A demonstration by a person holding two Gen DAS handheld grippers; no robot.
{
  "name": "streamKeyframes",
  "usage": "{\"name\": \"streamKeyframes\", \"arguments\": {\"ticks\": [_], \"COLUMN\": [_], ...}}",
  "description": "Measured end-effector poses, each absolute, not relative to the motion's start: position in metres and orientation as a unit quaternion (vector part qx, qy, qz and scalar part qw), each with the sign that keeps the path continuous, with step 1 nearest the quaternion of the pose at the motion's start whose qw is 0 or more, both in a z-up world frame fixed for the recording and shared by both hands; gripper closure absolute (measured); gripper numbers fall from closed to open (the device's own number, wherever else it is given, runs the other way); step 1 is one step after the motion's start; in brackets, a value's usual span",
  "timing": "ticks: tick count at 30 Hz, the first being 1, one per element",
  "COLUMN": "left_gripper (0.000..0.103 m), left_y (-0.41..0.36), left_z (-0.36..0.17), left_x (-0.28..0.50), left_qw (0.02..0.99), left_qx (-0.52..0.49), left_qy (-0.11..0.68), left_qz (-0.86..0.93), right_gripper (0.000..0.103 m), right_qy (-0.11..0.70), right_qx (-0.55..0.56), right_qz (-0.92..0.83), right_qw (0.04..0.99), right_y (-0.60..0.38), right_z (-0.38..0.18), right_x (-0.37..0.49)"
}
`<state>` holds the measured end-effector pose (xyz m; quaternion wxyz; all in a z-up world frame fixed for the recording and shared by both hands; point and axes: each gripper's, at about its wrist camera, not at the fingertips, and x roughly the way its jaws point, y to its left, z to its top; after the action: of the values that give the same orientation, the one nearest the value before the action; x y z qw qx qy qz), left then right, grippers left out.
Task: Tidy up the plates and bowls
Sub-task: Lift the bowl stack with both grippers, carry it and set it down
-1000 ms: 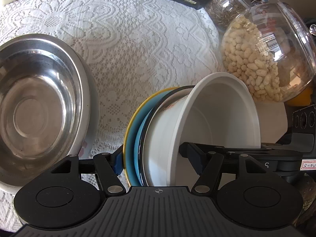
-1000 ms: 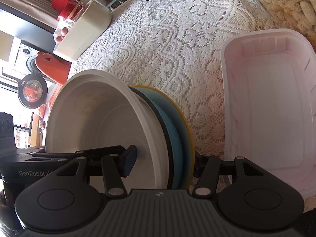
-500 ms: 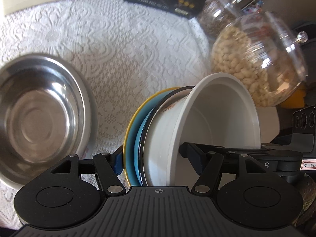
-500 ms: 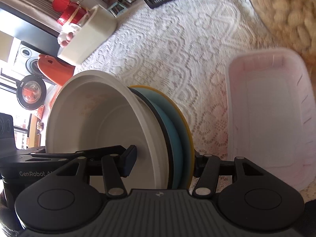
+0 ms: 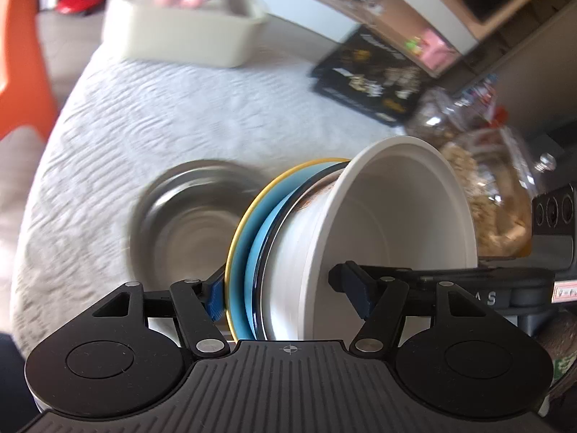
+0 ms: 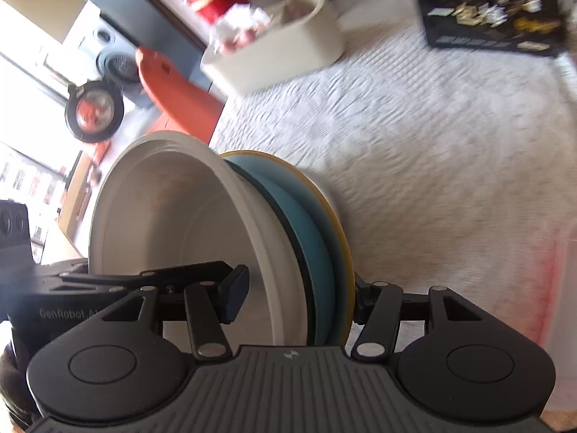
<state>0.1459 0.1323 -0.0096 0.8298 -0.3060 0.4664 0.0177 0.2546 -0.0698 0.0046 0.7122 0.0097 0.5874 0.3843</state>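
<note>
A stack of a white bowl [image 5: 396, 216], a dark-rimmed blue plate [image 5: 263, 238] and a yellow-rimmed blue plate [image 5: 238, 241] is held on edge above the lace tablecloth [image 5: 108, 126]. My left gripper [image 5: 285, 292] is shut on the stack, one finger behind the plates, one inside the bowl. My right gripper [image 6: 299, 296] is shut on the same stack [image 6: 202, 223] from the opposite side. A steel bowl [image 5: 187, 216] lies on the cloth behind the stack.
A cream tub [image 5: 187, 36] stands at the table's far edge, a black box [image 5: 375, 75] at the back right. Jars of nuts [image 5: 494, 195] stand to the right. A pink bin [image 6: 562, 288] shows at the right wrist view's edge. An orange chair [image 6: 180, 93] stands beyond the table.
Both grippers have lifted and tilted with the stack still held. The table looks farther below, more of the room shows, and the background is motion-blurred.
</note>
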Motion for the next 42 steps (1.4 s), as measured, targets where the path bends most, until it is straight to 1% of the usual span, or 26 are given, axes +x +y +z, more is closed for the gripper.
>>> {"name": "streamKeyframes", "arguments": {"ticks": [4,7,9,12,14,16,22,28,29,30,33,36,40,42], "left_gripper": [0.034,0.034,0.035,0.038,0.042,0.047,0.055,0.055,0.055,0.055,0.055,0.060,0.060,0.057], "left_y": [0.157,0.168,0.172,0.179,0.186,0.188,0.196,0.202,0.204,0.207,0.215,0.220,0.214,0.215], "left_z": [-0.037,-0.046,-0.049,-0.054,-0.056,-0.059,-0.061,-0.053,-0.051,-0.047,-0.037,-0.034,-0.036,-0.041], "left_x": [0.143,0.148,0.150,0.150,0.148,0.149,0.148,0.144,0.143,0.141,0.133,0.126,0.127,0.124], "left_qw": [0.814,0.806,0.809,0.815,0.816,0.815,0.811,0.818,0.820,0.822,0.830,0.829,0.833,0.835], "left_qx": [-0.320,-0.314,-0.309,-0.319,-0.325,-0.326,-0.341,-0.333,-0.336,-0.338,-0.343,-0.368,-0.369,-0.383], "left_qy": [0.484,0.501,0.499,0.483,0.477,0.478,0.474,0.467,0.461,0.455,0.435,0.418,0.410,0.392], "left_qz": [0.029,0.033,0.035,0.032,0.034,0.036,0.038,0.043,0.044,0.047,0.062,0.049,0.045,0.048], "right_gripper": [0.047,0.047,0.045,0.045,0.045,0.045,0.045,0.045,0.045,0.042,0.042,0.042,0.041,0.038], "right_qy": [0.614,0.625,0.628,0.623,0.619,0.623,0.605,0.592,0.587,0.583,0.576,0.564,0.551,0.549], "right_qx": [-0.018,-0.029,-0.032,-0.036,-0.033,-0.028,-0.054,-0.054,-0.052,-0.042,-0.039,-0.055,-0.060,-0.052], "right_qz": [0.381,0.383,0.380,0.361,0.355,0.355,0.359,0.357,0.359,0.372,0.388,0.386,0.377,0.376], "right_qw": [0.691,0.680,0.678,0.693,0.700,0.696,0.709,0.721,0.724,0.722,0.719,0.728,0.742,0.744], "right_y": [-0.032,-0.014,-0.006,-0.002,-0.004,-0.007,-0.008,-0.008,-0.009,-0.010,-0.008,-0.005,-0.006,-0.009], "right_z": [-0.021,-0.033,-0.040,-0.046,-0.046,-0.045,-0.032,-0.025,-0.021,-0.018,-0.009,-0.008,-0.005,-0.005], "right_x": [0.255,0.258,0.262,0.270,0.275,0.279,0.270,0.268,0.268,0.269,0.265,0.257,0.249,0.248]}}
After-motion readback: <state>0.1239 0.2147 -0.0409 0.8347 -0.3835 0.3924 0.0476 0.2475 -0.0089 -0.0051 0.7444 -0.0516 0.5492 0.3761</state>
